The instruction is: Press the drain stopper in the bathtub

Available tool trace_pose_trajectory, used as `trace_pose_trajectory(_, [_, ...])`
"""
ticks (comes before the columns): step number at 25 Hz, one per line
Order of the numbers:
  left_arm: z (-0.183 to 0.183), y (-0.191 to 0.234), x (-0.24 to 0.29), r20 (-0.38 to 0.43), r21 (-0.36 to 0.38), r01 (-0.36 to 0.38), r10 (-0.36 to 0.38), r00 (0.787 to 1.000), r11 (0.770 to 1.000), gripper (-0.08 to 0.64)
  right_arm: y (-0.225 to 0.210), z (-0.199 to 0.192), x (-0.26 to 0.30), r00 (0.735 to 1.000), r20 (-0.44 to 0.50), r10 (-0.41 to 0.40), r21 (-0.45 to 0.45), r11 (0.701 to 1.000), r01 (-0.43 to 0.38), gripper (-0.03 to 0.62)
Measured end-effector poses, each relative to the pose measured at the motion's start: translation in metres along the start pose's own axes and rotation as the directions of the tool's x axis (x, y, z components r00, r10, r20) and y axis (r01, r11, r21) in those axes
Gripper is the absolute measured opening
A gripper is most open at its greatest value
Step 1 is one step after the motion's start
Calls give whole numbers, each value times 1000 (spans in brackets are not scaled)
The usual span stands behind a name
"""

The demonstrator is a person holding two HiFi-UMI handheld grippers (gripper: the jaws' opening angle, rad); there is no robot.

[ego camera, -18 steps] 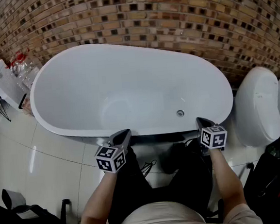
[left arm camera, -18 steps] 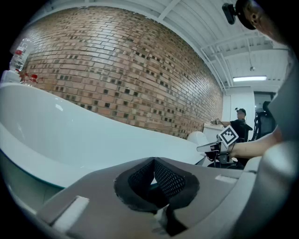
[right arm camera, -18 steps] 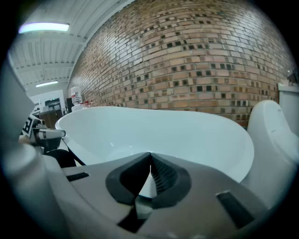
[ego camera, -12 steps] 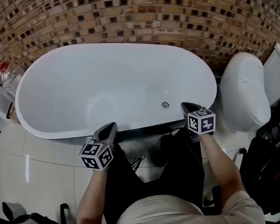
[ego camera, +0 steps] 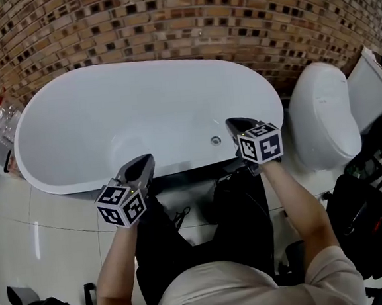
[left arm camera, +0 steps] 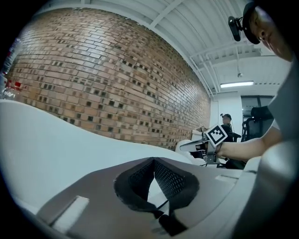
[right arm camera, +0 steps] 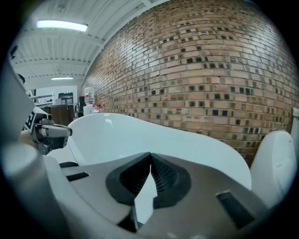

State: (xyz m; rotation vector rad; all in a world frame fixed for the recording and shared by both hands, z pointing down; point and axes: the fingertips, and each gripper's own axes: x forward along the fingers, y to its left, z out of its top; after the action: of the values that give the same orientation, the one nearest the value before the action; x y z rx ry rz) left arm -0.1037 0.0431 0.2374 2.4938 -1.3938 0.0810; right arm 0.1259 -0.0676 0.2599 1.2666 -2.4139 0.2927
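Just beside the drain stopper (ego camera: 216,140) hovers the right gripper (ego camera: 231,123), jaws together.

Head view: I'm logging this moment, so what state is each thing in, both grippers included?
Bathtub: empty, no water visible.
Drain stopper: nothing touching it; too small to tell whether it is raised or pressed.
Left gripper: shut, holding nothing, at the tub's near rim.
Right gripper: shut, holding nothing, close to the stopper but apart from it.
Toilet: lid down.

Open bathtub (ego camera: 108,112) basin above the drain stopper (ego camera: 215,140) — toilet (ego camera: 321,124) close at right
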Motion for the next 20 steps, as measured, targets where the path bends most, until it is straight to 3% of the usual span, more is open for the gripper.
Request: trace_pose_trajectory(20, [40, -35, 35, -36, 104, 114, -111, 993, 988, 5, -29, 60, 8, 999, -5, -50, -129, 990, 49, 14])
